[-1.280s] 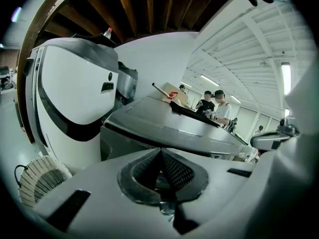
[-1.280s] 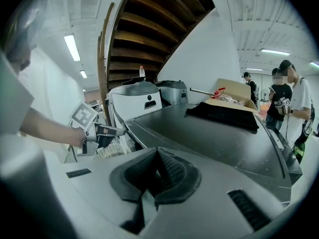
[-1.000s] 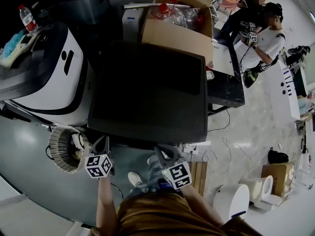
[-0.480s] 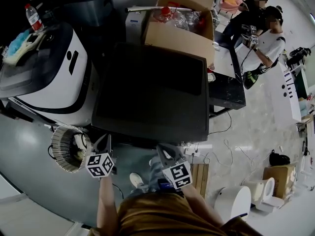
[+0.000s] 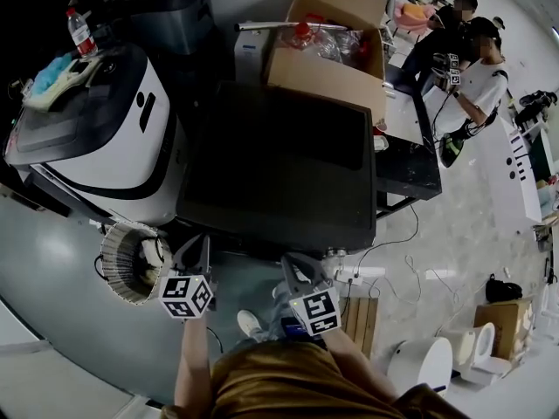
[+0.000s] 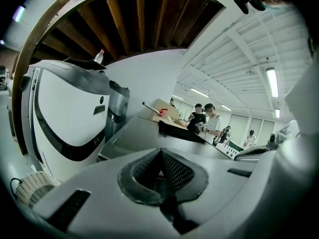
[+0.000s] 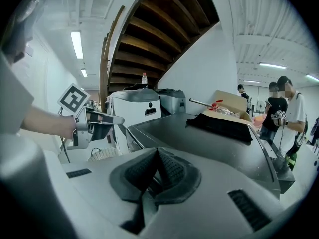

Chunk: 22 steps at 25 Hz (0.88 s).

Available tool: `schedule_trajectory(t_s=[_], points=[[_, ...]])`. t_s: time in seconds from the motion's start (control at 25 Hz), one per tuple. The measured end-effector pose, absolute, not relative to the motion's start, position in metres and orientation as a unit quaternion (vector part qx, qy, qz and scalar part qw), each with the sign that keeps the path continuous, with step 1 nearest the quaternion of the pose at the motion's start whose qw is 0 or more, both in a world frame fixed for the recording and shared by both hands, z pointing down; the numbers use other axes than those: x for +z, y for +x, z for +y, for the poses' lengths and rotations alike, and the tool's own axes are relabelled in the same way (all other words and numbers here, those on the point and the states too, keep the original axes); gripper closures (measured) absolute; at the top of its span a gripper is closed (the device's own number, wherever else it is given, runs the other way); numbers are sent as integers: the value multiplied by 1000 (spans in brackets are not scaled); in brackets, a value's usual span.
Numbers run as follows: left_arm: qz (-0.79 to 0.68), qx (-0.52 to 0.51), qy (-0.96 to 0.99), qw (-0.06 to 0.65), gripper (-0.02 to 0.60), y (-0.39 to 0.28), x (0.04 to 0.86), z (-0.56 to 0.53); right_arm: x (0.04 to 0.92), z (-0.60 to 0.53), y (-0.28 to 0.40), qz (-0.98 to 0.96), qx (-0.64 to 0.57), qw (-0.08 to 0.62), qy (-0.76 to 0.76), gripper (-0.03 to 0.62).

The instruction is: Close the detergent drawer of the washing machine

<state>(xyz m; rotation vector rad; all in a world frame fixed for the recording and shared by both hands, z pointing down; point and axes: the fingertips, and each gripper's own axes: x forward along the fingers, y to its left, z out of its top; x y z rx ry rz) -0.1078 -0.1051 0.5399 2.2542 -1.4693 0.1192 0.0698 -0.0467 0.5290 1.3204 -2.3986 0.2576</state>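
The washing machine (image 5: 279, 173) is a dark grey box seen from above, its flat top filling the middle of the head view; its front face and the detergent drawer are hidden from here. My left gripper (image 5: 196, 253) hangs just before the machine's near left corner, my right gripper (image 5: 294, 269) before its near edge. Both are shut on nothing: in the left gripper view the left gripper (image 6: 160, 169) has its pads pressed together, and the right gripper (image 7: 156, 171) likewise. The machine's top (image 7: 199, 138) lies ahead of the right jaws, with the left gripper (image 7: 94, 123) at their left.
A white appliance (image 5: 96, 138) stands left of the washing machine, a bottle (image 5: 80, 31) behind it. A woven basket (image 5: 131, 260) sits on the floor by the left gripper. A cardboard box (image 5: 327, 55) is behind the machine. Two people (image 5: 472, 55) stand far right. A power strip (image 5: 349, 278) lies below.
The head view has shifted, so everything sits a little further right and lower. Both grippers stay shut at the machine's near edge.
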Motion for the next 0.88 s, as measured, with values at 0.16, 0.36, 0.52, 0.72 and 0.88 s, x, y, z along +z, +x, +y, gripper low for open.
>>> schedule_trajectory(t_s=[0.16,0.36,0.52,0.72,0.88], points=[[-522,36,828,203,558,-103,519,-95,520,-42,67,-854,84,187,478,582],[-521,16,834,181,558,-104,492,-80,510,-32,62,-856,72,174,482,582],[-524,9,833,174,558,-107,484,-70,506,-26,62,-853,68,168,489,582],[-535,20,830,157,558,-111,479,-61,504,-20,61,-853,66,165,490,582],[-537,21,829,155,558,-113,477,-56,501,-17,59,-854,64,166,488,582]])
